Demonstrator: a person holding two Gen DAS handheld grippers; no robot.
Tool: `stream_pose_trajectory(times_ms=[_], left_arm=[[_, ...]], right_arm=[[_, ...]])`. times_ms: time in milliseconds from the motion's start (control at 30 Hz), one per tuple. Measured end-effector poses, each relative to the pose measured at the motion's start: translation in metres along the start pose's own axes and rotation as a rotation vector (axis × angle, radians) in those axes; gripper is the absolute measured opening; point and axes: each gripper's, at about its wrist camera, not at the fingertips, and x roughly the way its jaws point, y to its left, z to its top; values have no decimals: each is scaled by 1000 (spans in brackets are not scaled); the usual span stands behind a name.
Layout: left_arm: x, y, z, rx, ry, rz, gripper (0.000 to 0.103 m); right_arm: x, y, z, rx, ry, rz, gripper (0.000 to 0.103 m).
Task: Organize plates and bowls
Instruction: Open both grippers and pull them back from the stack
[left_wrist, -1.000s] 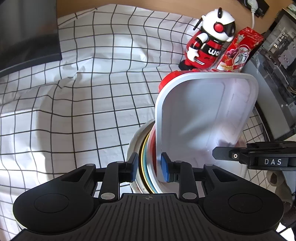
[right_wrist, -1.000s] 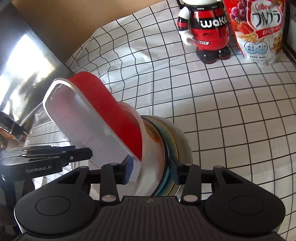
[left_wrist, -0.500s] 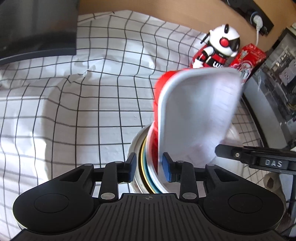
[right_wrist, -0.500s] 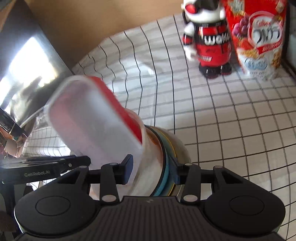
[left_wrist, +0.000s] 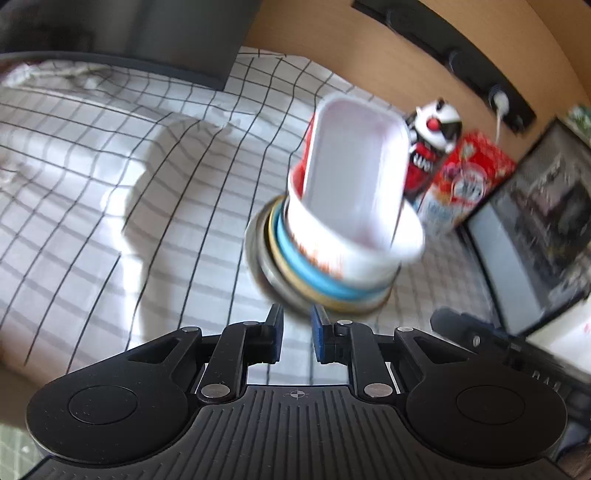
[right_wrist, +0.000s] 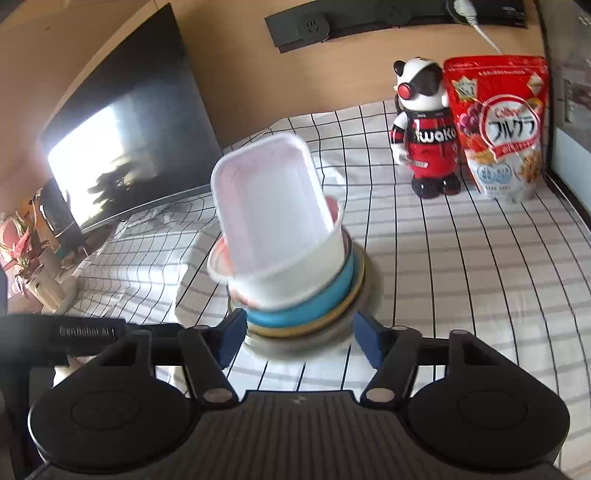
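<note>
A stack of dishes stands on the checked cloth (right_wrist: 461, 258): a metal plate (left_wrist: 264, 266) at the bottom, then a yellow and a blue plate (left_wrist: 306, 258), then a white bowl (left_wrist: 362, 258). A red-and-white rectangular container (left_wrist: 351, 166) leans tilted inside the bowl. My left gripper (left_wrist: 295, 332) sits just short of the stack; its jaws are closing to a narrow gap with nothing between them. My right gripper (right_wrist: 299, 336) is on the other side, its jaws opening wide. The metal plate's near rim (right_wrist: 295, 343) lies between its fingertips, and neither pad presses on it. The stack is blurred.
A toy robot (right_wrist: 424, 125) and a red cereal bag (right_wrist: 502, 125) stand at the back right by the wall. A dark monitor (right_wrist: 122, 129) stands at the back left, with a potted plant (right_wrist: 22, 240) beside it. A power strip (right_wrist: 303, 26) runs along the wall.
Both grippers have let go of the stack's rim and pulled back from it. The left jaws have narrowed and the right jaws have widened. The container has tipped more upright in the bowl.
</note>
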Motion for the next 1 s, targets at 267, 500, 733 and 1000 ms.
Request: stream_pose_trajectory(times_ms=[267, 500, 733, 1000], left_arm=[[-22, -49, -72, 247, -74, 35, 18], [-60, -68, -90, 254, -250, 199, 17], [-61, -72, -110, 277, -211, 108, 14], [-63, -76, -118, 301, -242, 176, 13]], right_arm=[[-29, 7, -50, -31, -29, -58, 68], [-57, 9, -67, -86, -128, -103, 73], [-67, 22, -76, -167, -129, -111, 74], [-68, 22, -82, -151, -116, -121, 74]])
